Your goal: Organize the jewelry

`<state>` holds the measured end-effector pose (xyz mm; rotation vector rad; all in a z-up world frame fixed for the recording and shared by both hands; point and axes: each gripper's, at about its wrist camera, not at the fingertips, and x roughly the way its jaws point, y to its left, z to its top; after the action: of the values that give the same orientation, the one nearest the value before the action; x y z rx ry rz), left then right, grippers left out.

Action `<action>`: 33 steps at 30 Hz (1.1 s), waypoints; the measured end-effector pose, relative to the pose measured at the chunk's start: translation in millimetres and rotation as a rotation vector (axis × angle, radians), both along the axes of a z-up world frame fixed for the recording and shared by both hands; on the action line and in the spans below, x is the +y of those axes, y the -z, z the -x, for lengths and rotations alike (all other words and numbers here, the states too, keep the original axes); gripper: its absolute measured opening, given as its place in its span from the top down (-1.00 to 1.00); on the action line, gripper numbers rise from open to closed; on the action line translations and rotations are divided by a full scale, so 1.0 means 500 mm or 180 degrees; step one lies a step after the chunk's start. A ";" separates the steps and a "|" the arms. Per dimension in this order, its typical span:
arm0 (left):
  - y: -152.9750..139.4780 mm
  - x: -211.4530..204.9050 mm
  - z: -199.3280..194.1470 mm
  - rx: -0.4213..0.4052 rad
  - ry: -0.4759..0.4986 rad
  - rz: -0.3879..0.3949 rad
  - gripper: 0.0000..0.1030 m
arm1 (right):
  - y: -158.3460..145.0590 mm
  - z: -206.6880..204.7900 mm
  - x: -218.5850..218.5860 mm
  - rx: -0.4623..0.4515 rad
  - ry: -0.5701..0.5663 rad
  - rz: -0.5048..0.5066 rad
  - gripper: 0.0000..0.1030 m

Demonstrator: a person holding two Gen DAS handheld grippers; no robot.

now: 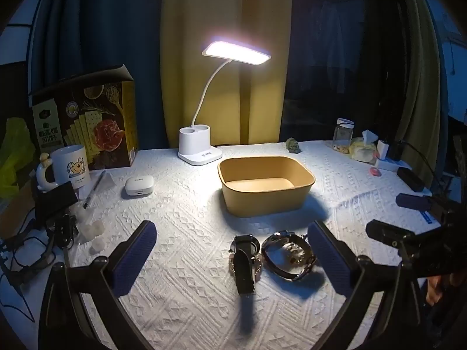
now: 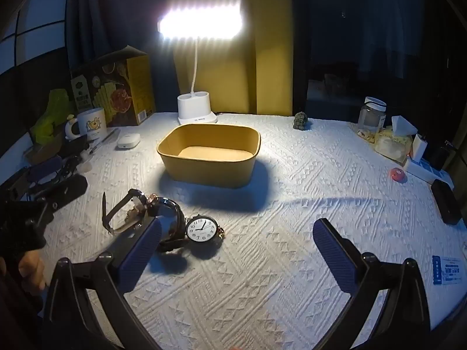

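Two wristwatches lie side by side on the white textured tablecloth (image 1: 186, 233). A black-strap watch (image 1: 244, 262) and a metal-band watch (image 1: 289, 255) sit between the fingers of my left gripper (image 1: 233, 258), which is open and holds nothing. In the right wrist view a white-faced watch (image 2: 202, 229) and the other watch (image 2: 137, 213) lie by the left finger of my right gripper (image 2: 238, 252), also open and empty. A tan open box (image 1: 265, 185) stands behind the watches; it also shows in the right wrist view (image 2: 210, 154) and looks empty.
A lit white desk lamp (image 1: 201, 148) stands behind the box. A snack carton (image 1: 87, 116), mug (image 1: 70, 164), earbud case (image 1: 139, 185) and pen (image 1: 93, 189) are at the left. A jar (image 1: 343, 135), tissues (image 1: 364, 147) and a small figurine (image 1: 293, 145) are at the back right.
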<state>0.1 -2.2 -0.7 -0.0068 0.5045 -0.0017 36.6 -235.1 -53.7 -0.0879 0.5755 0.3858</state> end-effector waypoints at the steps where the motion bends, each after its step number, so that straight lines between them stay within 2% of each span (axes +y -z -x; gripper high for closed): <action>1: 0.001 -0.004 0.000 0.0004 -0.0004 -0.0008 -1.00 | 0.001 0.000 0.001 0.0007 -0.0001 -0.0005 -0.99; 5: -0.001 0.002 0.009 0.0003 -0.0007 0.0133 -1.00 | 0.004 0.001 0.000 0.0038 0.0004 -0.0057 -0.99; 11: 0.006 -0.012 0.010 0.0057 0.0037 0.0138 -0.99 | 0.010 0.007 0.001 0.0036 0.0004 -0.0022 -0.99; 22: 0.009 0.020 -0.002 0.0102 0.0061 0.0304 -0.99 | 0.013 -0.004 0.001 0.0130 -0.0015 -0.0012 -0.99; 33: 0.013 0.015 0.007 0.0048 0.0056 0.0228 -0.99 | 0.020 -0.005 0.003 0.0142 -0.0027 -0.0026 -0.99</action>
<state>-3.6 5.2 -7.0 -0.0725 0.5195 -0.0370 39.1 -233.3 -63.8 -0.0742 0.6177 0.3991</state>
